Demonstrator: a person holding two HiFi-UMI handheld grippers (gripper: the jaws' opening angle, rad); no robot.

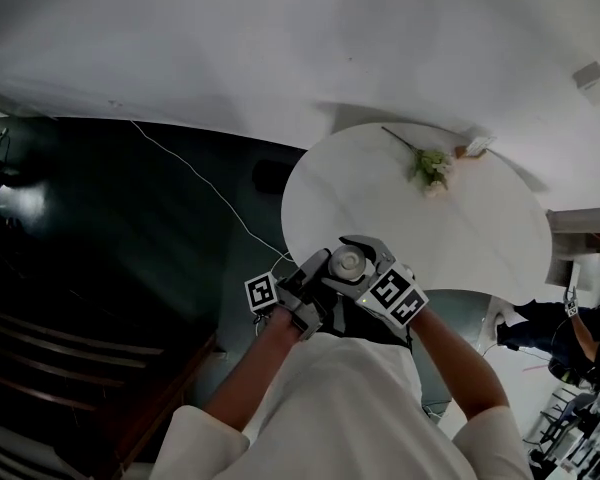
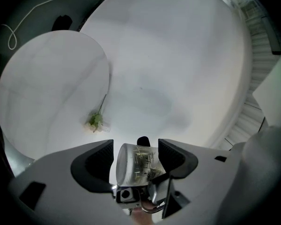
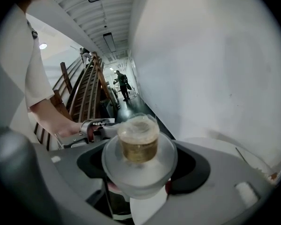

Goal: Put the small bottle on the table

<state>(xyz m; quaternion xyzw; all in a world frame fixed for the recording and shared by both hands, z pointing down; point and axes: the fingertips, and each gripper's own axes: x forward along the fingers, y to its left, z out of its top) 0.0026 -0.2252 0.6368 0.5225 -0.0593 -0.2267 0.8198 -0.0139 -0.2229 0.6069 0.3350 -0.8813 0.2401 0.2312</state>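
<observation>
Small bottle (image 1: 347, 261) aloft over near edge of round table (image 1: 460, 218), not set down. Right gripper (image 3: 140, 165) clamped on it; left gripper (image 2: 135, 156) jaws apart, straddling it. We judge placing wholly ahead.

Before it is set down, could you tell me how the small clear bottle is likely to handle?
The small clear bottle with amber contents looks rigid and smooth, so it may slip if the right gripper holds it loosely. Small between the jaws, it is probably light. Its round body could roll if laid sideways on the round white table.
</observation>
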